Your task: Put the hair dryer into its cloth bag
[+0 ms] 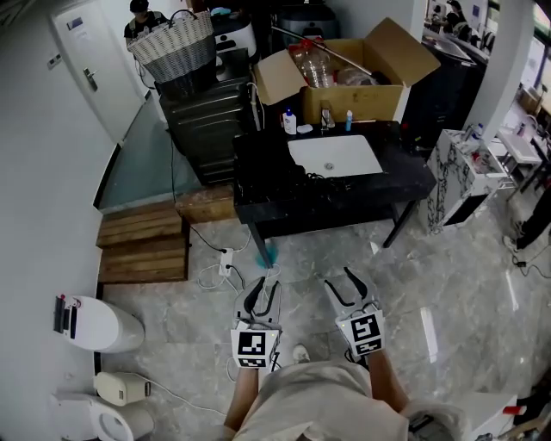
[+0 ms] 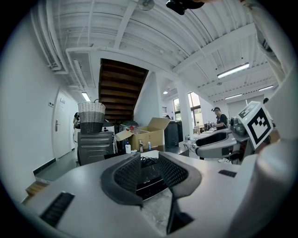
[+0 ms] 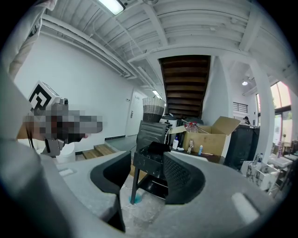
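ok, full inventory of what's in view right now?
table: one, black, centre
sink: one, white, set in the table top
cardboard box: one, brown, open, back of table
white bottle: one, beside the box
cabinet: one, dark grey, left of table
wicker basket: one, pale, on the cabinet
wooden steps: two, brown, floor left
power strip: one, white, floor near table leg
hair dryer, bag: not made out
left gripper: black jaws apart, empty
right gripper: black jaws apart, empty

Readable text: none | tall white door (image 1: 90, 69): small pale notice (image 1: 74, 24), print too small to read | left white marker cube (image 1: 253, 346), right white marker cube (image 1: 365, 332): black square patterns only
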Demonstrator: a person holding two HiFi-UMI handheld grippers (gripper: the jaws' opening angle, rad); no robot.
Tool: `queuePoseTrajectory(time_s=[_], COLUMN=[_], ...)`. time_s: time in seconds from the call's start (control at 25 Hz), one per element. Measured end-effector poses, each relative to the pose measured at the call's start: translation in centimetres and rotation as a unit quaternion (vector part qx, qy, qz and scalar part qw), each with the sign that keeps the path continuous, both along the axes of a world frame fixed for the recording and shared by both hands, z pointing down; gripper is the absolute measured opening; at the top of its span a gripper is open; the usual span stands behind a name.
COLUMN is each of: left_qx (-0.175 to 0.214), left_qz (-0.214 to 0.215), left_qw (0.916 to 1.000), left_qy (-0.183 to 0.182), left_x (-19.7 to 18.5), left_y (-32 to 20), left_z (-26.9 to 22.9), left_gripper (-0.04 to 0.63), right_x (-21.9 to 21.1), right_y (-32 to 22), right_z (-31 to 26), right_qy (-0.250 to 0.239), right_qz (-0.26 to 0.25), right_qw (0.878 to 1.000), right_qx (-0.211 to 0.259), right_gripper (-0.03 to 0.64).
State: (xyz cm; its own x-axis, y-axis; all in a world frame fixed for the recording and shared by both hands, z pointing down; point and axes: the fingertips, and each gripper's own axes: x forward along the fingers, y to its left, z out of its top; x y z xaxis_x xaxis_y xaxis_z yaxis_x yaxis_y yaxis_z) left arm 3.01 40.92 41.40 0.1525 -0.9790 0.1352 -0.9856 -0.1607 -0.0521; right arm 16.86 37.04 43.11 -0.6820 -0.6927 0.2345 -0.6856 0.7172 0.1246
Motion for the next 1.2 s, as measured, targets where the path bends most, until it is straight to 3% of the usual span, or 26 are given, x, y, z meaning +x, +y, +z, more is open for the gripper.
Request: queuePoseTrajectory(time_s=[0.72, 1.2], left_qx=[0.007, -0.007], left_qz=[-0.001, -0.012], left_qw=[1.0, 0.9999], left_qy=[0.003, -0.003], left_x=[-3.1, -4.4], left_y=[-3.8, -8.8], left_z=[0.6, 1.3], left_gripper=[0.118, 0.118], right_x=[-3.7, -5.0], right_y=[-3.9, -9.2], right_z=[-0.1, 0.5], right_qy=[0.004, 0.001], right_qz=[-0.007, -0.011], right_qw=[1.0, 1.0], right_qx=[0.015, 0.007], right_gripper=[0.219, 0.219])
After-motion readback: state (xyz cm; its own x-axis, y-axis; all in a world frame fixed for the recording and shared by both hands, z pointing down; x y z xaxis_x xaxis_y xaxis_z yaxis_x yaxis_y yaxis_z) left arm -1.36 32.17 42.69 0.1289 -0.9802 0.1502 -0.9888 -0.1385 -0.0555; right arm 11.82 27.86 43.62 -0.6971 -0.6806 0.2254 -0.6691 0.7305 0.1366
